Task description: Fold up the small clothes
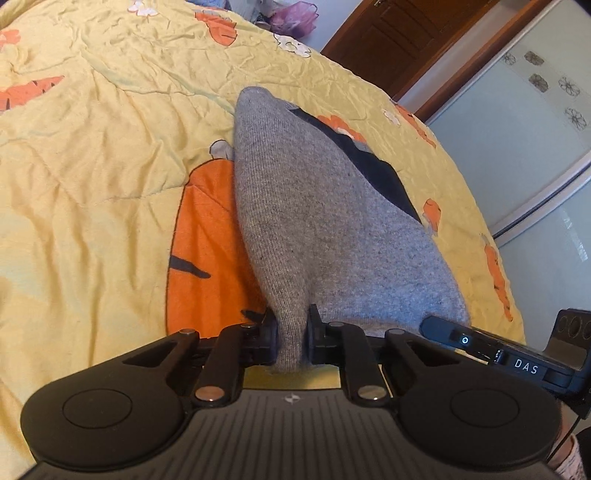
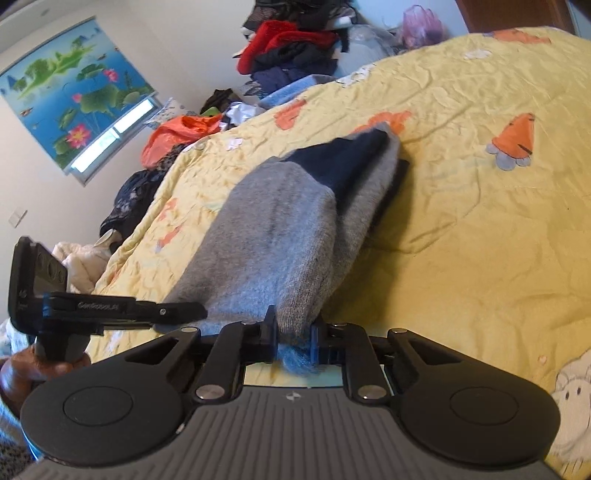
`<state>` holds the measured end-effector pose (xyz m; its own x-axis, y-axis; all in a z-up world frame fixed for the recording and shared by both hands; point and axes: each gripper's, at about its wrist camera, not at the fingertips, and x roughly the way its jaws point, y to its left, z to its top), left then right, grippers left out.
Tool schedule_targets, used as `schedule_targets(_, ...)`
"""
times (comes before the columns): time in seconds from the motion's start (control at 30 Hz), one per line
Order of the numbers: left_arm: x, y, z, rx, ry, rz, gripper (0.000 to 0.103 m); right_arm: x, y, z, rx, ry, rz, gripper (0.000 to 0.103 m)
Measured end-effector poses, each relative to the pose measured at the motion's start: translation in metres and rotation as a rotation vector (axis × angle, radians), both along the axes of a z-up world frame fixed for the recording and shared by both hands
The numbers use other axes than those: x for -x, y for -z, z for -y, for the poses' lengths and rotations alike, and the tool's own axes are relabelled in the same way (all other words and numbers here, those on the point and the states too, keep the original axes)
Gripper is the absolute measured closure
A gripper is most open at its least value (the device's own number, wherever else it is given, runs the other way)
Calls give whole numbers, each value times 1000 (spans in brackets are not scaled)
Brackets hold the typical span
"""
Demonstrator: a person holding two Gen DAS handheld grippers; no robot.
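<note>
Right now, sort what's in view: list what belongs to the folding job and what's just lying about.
In the job:
grey garment
left gripper
right gripper
yellow bedspread

Lying about:
clothes pile
orange bag
purple bag

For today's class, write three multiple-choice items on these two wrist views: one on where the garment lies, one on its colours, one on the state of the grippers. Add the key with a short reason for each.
1. Where does the garment lie?
A. On a yellow quilt with carrot prints
B. On a wooden floor
C. Inside a basket

2. Which colours does the garment show?
A. Red and white
B. Grey with a dark navy part
C. Green all over

3. How do the left gripper and the right gripper stand?
A. Both wide open, clear of the cloth
B. Only the left is shut on cloth
C. Each is shut on the garment's near edge

Key: 1 A, the yellow carrot-print quilt surrounds it in both views. 2 B, grey knit with a navy band shows in the right wrist view. 3 C, grey cloth is pinched between the jaws in each view.
</note>
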<state>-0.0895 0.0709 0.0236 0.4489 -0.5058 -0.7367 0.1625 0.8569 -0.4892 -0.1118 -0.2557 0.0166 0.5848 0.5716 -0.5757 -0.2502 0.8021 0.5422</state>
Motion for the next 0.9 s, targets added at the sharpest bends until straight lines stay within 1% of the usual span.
schedule_targets(0.07,4,8,1,-32,-9,-2,89,2,5,-3,34,3,-4,81)
schedule_targets(0.1,6,12,4,-61,-11,3,89,2,10,-4,58,4,-10,81)
schedule_targets(0.13,7,16,8,-93,0,23,87,-1,15,-7,94,-8,-25,76)
schedule_targets(0.17,9,16,9,-105,4,45,84,0,18,-10,123,-19,-22,69)
schedule_targets(0.2,11,14,9,-120,-1,48,81,2,16,-12,152,-32,-5,66)
schedule_targets(0.23,13,8,8,-153,-18,49,68,5,11,-16,212,-26,17,49)
schedule_targets(0.27,17,0,8,-204,-37,71,51,8,4,-18,277,-1,39,16)
schedule_targets(0.3,23,-11,7,-259,-57,119,42,13,-5,-17,308,10,84,10)
schedule_targets(0.33,25,-23,5,-289,-69,173,33,19,-15,-15,327,-2,154,21)
schedule_targets(0.37,25,-33,4,-281,-67,208,32,18,-24,-16,356,-3,194,35)
schedule_targets(0.4,19,-41,4,-246,-67,217,32,12,-30,-15,362,6,209,43)
schedule_targets(0.43,8,-47,6,-217,-75,218,32,2,-34,-16,346,2,224,56)
schedule_targets(0.47,-3,-49,11,-204,-76,220,32,-11,-35,-17,334,-6,233,64)
schedule_targets(0.5,-17,-50,18,-187,-65,220,32,-24,-33,-21,339,-14,230,66)
schedule_targets(0.57,-42,-43,36,-150,-48,198,32,-46,-27,-30,366,-27,234,75)
schedule_targets(0.63,-62,-30,55,-184,-35,188,32,-63,-18,-38,402,-46,219,76)
schedule_targets(0.67,-69,-21,63,-202,-32,186,31,-68,-14,-40,419,-44,216,76)
schedule_targets(0.7,-73,-12,70,-238,-39,184,29,-73,-9,-40,435,-53,209,76)
schedule_targets(0.73,-75,-7,76,-269,-39,206,23,-77,-4,-40,468,-59,204,81)
schedule_targets(0.77,-75,-3,80,-285,-35,225,16,-79,-1,-40,482,-62,207,81)
schedule_targets(0.83,-75,3,87,-325,-27,236,10,-80,1,-37,472,-55,204,81)
schedule_targets(0.87,-74,6,91,-349,-25,246,6,-81,2,-37,484,-53,209,81)
schedule_targets(0.9,-71,7,91,-361,-32,253,5,-80,3,-38,494,-54,217,81)
